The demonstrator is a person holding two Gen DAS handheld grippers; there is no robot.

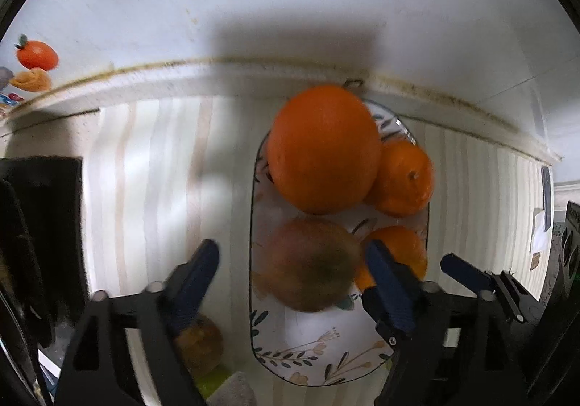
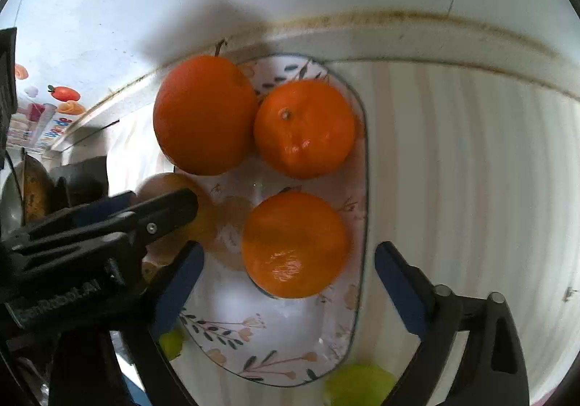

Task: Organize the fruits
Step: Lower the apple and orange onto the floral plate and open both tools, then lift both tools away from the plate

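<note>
A floral oval plate (image 1: 311, 362) (image 2: 253, 344) lies on the striped cloth. It holds a large orange (image 1: 322, 148) (image 2: 204, 114), two smaller oranges (image 1: 404, 177) (image 2: 304, 128) (image 1: 402, 246) (image 2: 295, 244) and a brown-green kiwi (image 1: 310, 264) (image 2: 170, 188). My left gripper (image 1: 291, 268) is open, its fingers either side of the kiwi without touching it; it also shows in the right wrist view (image 2: 163, 206). My right gripper (image 2: 290, 268) is open around the nearest orange, not gripping it; one of its fingers (image 1: 467, 270) shows in the left wrist view.
A second kiwi (image 1: 201, 339) and a green fruit (image 1: 214, 382) lie off the plate at the near left. Another green fruit (image 2: 359, 386) lies at the plate's near edge. The wall (image 1: 290, 7) rises just behind. A dark object (image 1: 43, 224) stands at left.
</note>
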